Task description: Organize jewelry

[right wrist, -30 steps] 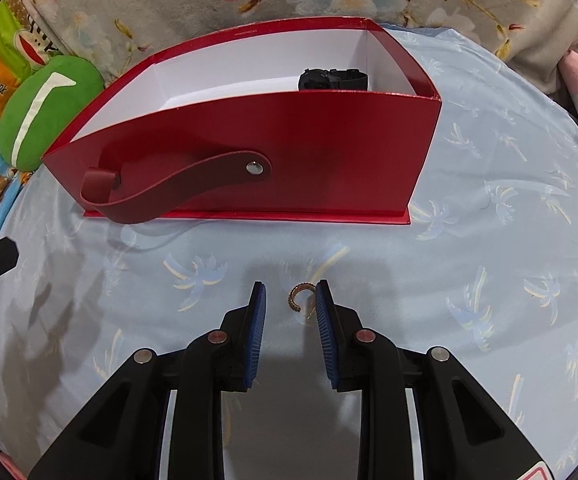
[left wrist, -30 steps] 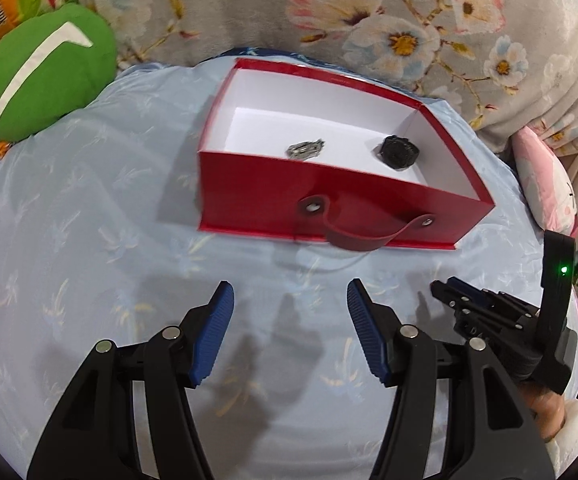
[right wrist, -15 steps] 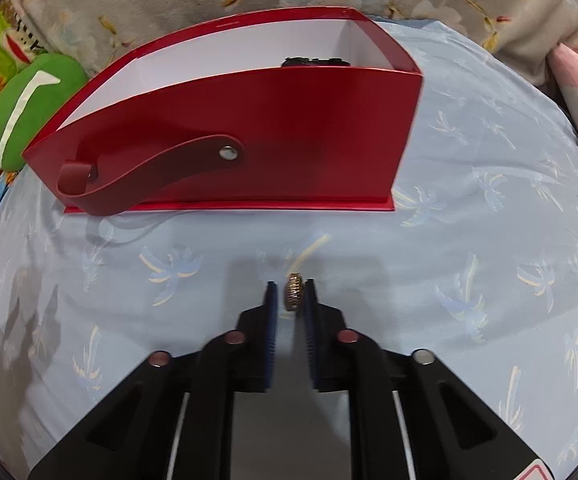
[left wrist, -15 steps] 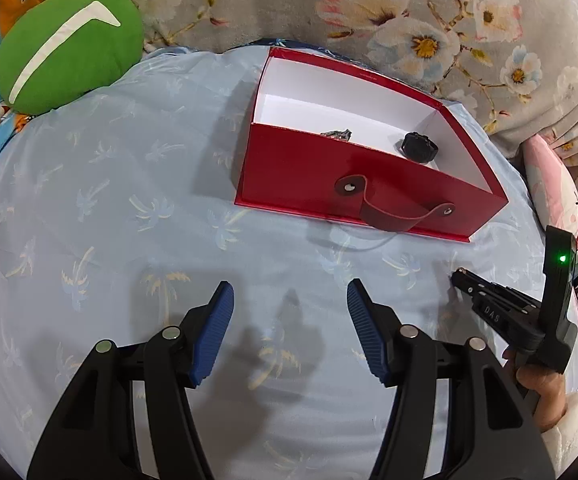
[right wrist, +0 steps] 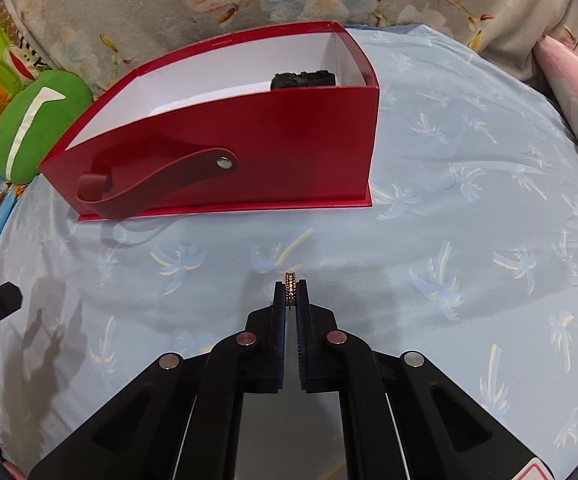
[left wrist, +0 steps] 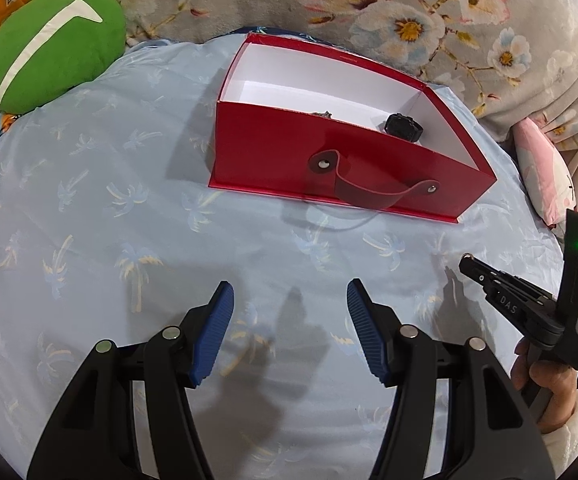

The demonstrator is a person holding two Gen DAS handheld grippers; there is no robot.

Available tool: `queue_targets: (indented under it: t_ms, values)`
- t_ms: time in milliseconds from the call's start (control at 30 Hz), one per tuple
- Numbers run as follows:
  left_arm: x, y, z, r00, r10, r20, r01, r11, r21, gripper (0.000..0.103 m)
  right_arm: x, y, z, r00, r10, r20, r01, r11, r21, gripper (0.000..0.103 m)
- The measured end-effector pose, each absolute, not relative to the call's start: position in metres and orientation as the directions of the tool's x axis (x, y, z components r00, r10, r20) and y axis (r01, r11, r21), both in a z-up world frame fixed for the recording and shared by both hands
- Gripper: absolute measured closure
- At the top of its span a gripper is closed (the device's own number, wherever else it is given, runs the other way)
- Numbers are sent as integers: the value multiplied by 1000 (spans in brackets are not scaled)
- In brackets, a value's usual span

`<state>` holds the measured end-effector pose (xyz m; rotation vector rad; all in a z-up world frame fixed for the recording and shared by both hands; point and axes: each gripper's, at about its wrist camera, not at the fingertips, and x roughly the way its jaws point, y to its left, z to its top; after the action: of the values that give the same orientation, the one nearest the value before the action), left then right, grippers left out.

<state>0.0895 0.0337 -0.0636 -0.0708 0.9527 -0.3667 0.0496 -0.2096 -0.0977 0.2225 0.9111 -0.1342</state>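
The right tool is clenched on a gold ring, pinched upright between its 2 blue pads just above the palm-print bedsheet. The left tool hangs released, pads wide apart over the same sheet. Beyond both sits the red box with a strap handle; inside it lie a black watch and a small silvery piece. Farther back left, a green cushion
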Motion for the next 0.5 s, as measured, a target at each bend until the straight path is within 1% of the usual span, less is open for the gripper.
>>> queue_targets:
  t_ms: [267, 500]
  values:
    - [78, 36, -66, 505, -346, -791, 288, 931, -223, 46, 33, -187, -80, 629, 9, -778, 156, 978, 137, 98]
    - [68, 62, -64, 522, -325, -789, 249, 942, -223, 46, 19, -164, -64, 646, 37, -762, 104, 985, 136, 98]
